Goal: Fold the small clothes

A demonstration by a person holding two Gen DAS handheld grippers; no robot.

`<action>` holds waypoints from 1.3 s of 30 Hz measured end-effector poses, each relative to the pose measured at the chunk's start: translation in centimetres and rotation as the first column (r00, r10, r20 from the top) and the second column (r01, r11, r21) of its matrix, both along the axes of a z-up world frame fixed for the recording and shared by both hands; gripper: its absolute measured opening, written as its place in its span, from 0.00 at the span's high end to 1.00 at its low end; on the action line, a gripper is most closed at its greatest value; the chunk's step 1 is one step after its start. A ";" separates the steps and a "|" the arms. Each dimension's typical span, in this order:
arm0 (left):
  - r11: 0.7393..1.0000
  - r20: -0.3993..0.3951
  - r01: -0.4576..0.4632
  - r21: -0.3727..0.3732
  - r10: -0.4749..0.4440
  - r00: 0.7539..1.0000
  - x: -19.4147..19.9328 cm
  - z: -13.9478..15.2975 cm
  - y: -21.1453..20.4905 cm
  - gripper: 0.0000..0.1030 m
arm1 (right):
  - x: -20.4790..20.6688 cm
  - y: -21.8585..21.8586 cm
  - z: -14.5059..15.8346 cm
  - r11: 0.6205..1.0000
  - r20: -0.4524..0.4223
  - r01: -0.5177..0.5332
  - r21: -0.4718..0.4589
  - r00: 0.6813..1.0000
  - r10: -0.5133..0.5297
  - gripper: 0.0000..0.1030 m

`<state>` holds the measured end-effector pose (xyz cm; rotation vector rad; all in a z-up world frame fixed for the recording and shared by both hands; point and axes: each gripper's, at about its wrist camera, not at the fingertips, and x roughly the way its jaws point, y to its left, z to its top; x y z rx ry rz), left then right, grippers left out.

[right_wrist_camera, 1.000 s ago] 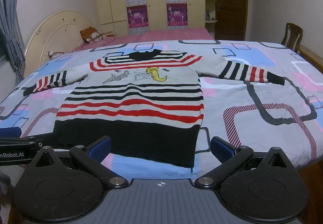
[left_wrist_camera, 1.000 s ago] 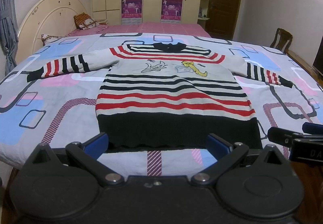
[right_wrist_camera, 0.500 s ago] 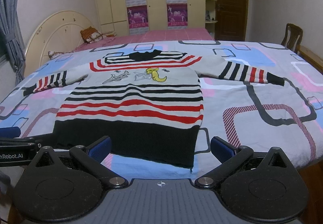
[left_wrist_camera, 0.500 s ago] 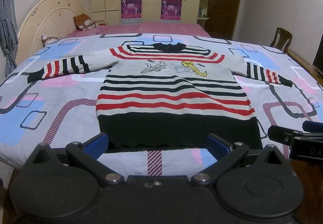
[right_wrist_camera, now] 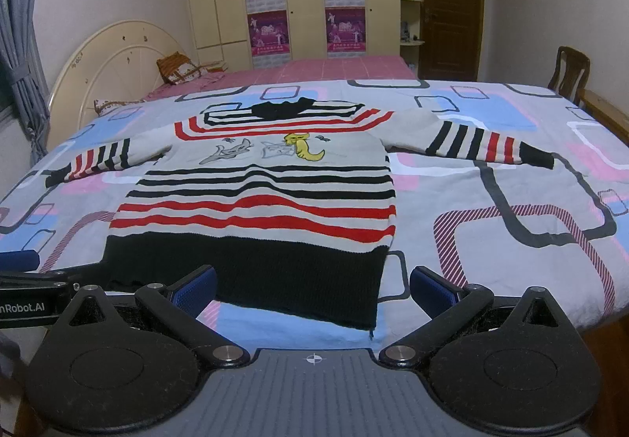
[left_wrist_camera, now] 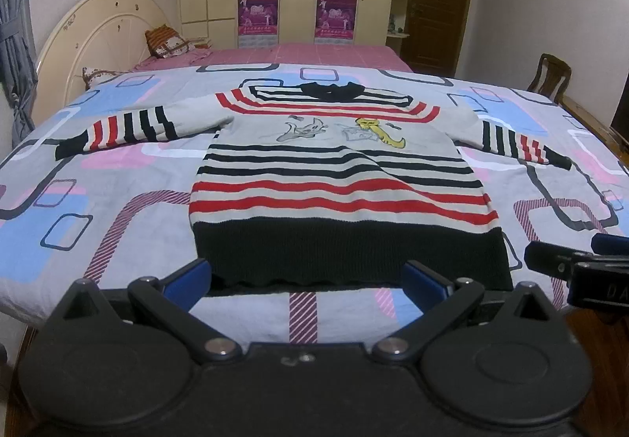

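A small striped sweater [left_wrist_camera: 338, 189] lies flat and face up on the bed, both sleeves spread out, black hem nearest me; it also shows in the right wrist view [right_wrist_camera: 259, 209]. My left gripper [left_wrist_camera: 306, 279] is open and empty, hovering just in front of the hem. My right gripper [right_wrist_camera: 312, 289] is open and empty, in front of the hem's right corner. The right gripper shows at the right edge of the left wrist view [left_wrist_camera: 578, 268]. The left gripper shows at the left edge of the right wrist view [right_wrist_camera: 35, 279].
The bed has a patterned grey, blue and pink cover [left_wrist_camera: 98, 201]. A cream headboard [left_wrist_camera: 98, 39] and pillows stand at the left. A wooden chair [right_wrist_camera: 570, 75] is at the far right. Wardrobes with posters [right_wrist_camera: 306, 0] line the back wall.
Both views have drifted very slightly; the sweater and both open grippers stand much as before.
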<state>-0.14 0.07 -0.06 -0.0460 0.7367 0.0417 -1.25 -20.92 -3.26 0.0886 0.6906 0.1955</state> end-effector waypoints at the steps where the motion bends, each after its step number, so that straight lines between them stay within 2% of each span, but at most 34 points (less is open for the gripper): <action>1: 1.000 -0.001 -0.001 0.000 0.001 1.000 0.0 0.0 0.0 0.00 | 0.0 0.0 0.0 1.000 0.000 -0.001 0.000 1.000 0.001 0.00; 39: 1.000 -0.020 -0.011 0.006 0.011 1.000 0.4 -0.8 0.0 0.00 | 0.8 -0.3 -0.5 1.000 -0.010 -0.003 0.001 1.000 0.003 0.00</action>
